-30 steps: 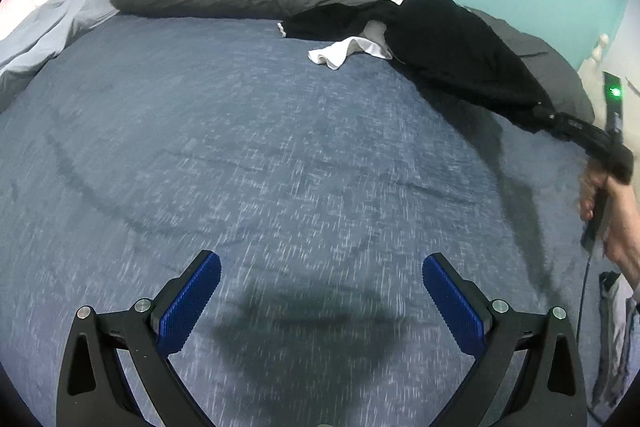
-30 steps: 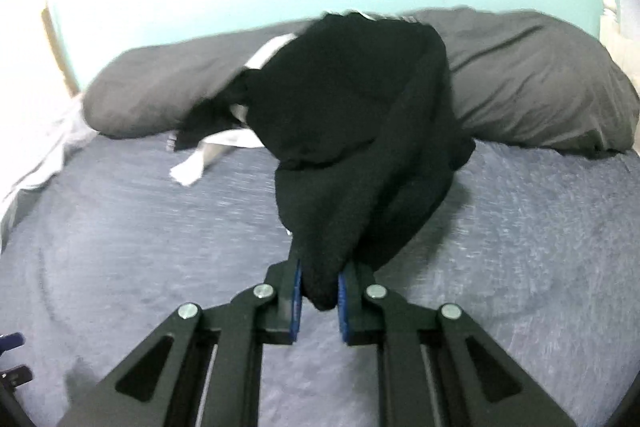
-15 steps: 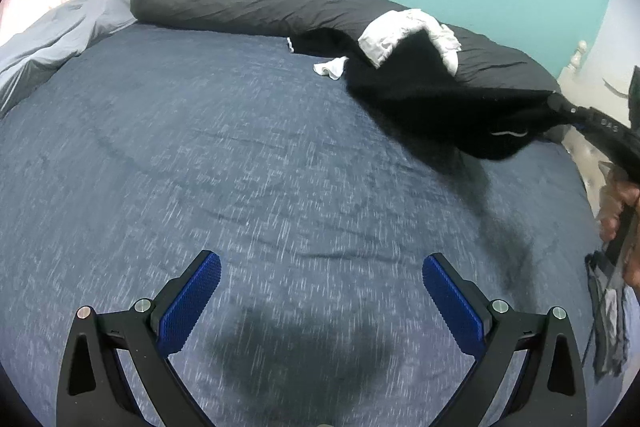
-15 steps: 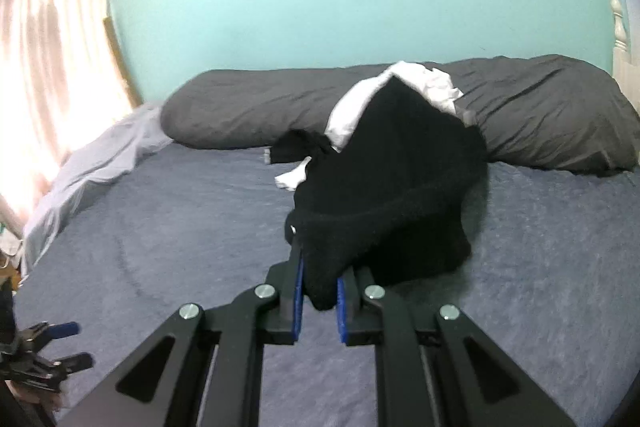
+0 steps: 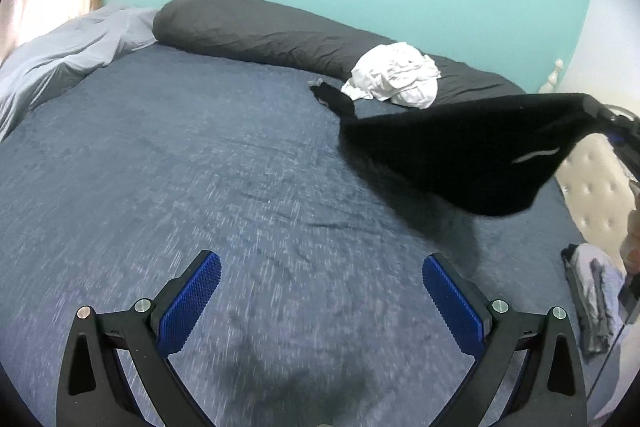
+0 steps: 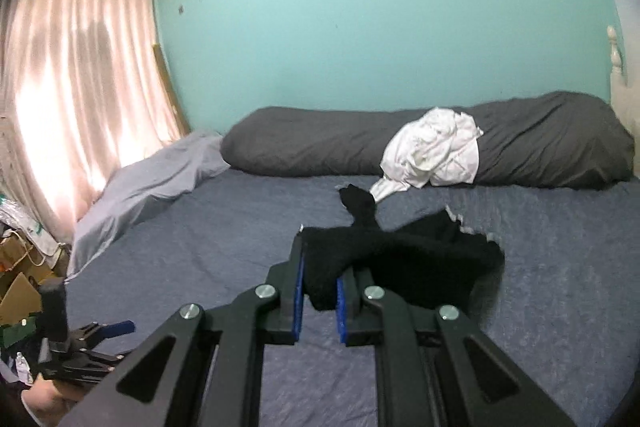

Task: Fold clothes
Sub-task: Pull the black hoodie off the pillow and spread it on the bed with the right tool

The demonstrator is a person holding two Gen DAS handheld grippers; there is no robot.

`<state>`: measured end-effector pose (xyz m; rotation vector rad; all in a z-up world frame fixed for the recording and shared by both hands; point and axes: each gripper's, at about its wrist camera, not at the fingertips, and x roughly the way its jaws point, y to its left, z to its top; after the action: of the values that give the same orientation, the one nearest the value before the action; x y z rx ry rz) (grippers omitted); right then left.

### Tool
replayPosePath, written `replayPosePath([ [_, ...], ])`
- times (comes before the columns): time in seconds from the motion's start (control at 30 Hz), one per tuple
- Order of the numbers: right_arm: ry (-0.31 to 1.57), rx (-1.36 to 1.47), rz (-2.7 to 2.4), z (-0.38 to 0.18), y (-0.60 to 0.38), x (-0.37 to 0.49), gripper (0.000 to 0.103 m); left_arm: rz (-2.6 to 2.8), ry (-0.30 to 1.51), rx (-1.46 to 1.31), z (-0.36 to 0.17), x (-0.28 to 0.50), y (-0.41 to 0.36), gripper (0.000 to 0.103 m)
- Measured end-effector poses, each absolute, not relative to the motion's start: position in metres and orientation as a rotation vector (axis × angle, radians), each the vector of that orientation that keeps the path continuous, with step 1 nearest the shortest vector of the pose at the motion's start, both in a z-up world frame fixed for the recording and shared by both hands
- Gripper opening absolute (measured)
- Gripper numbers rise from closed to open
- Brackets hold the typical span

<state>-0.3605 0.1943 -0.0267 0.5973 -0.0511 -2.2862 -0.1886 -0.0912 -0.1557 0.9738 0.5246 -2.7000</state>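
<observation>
No text, label, brand name, number or sign can be read in either view. A thin pale curved mark is seen on the black garment [image 5: 472, 147] in the left wrist view, but it cannot be made out as lettering or as a known logo. Packaging and cardboard at the left edge of the right wrist view are too small and blurred for any print to be read.
</observation>
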Motion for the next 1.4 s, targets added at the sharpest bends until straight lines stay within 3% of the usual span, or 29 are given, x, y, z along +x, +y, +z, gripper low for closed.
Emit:
replayPosePath([
  [0.2,-0.06,0.572,-2.252,0.005,0.211,-0.282,0.011,-2.716,0.516,0.987,-0.136,-0.148,-0.074,0.103],
  [0.43,-0.105,0.604,-2.19,0.001,0.229,-0.224,0.011,-2.733,0.508,0.95,-0.128,-0.127,-0.063,0.103],
  [1.0,-0.139,1.022,-2.016,-0.193,0.193,-0.232,0.017,-2.626,0.533,1.158,-0.251,-0.164,-0.064,0.103],
  [1.1,-0.119,1.034,-1.997,-0.208,0.19,-0.232,0.018,-2.631,0.528,1.174,-0.268,-0.169,-0.063,0.103],
  [1.4,-0.299,1.015,-2.035,-0.229,0.214,-0.242,0.031,-2.634,0.513,1.181,-0.292,-0.176,-0.064,0.103],
])
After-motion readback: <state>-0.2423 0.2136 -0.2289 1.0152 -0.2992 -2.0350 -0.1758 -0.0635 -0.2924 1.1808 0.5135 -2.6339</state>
